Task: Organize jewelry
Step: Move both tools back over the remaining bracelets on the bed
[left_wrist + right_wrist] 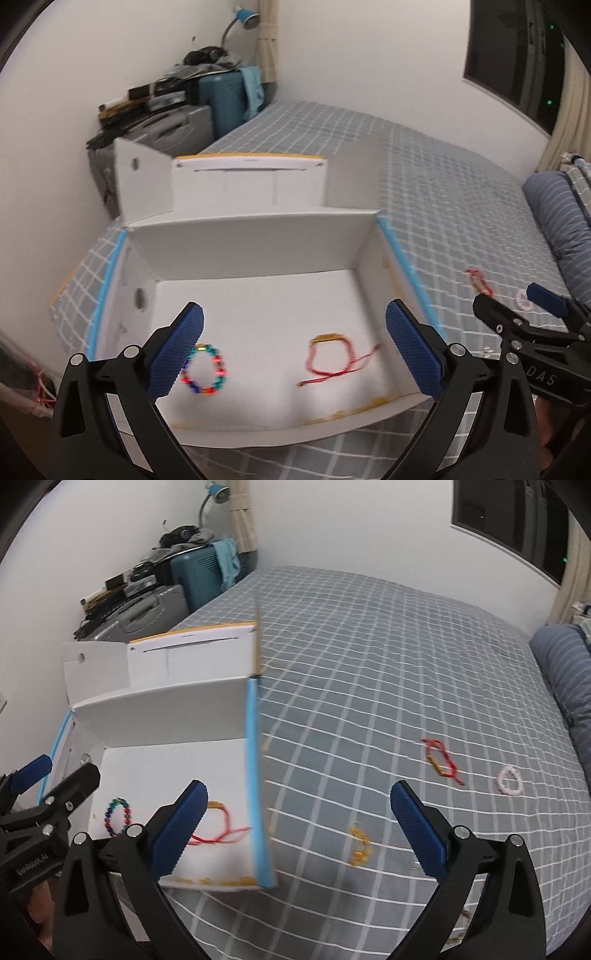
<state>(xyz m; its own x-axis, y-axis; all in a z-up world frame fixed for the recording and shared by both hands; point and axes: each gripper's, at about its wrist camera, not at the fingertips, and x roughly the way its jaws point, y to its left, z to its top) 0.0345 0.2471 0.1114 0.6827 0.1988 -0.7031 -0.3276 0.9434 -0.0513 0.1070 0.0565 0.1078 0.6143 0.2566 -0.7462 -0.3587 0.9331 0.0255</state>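
Note:
A white cardboard box (236,236) with a blue rim lies open on the bed, also in the right wrist view (166,709). Inside lie a multicoloured bead bracelet (205,371) (118,816) and a red cord bracelet (334,356) (221,829). My left gripper (293,349) is open and empty above the box. My right gripper (299,829) is open and empty over the bedspread right of the box. On the bed lie a gold chain (360,847), a red-and-gold bracelet (441,762) (480,282) and a white bead bracelet (509,781) (522,300).
The grey checked bedspread (369,646) covers the bed. A striped blue pillow (565,672) lies at the right edge. Suitcases and clutter (159,587) stand by the wall behind the box. The box's lid flaps (144,177) stand up at its far side.

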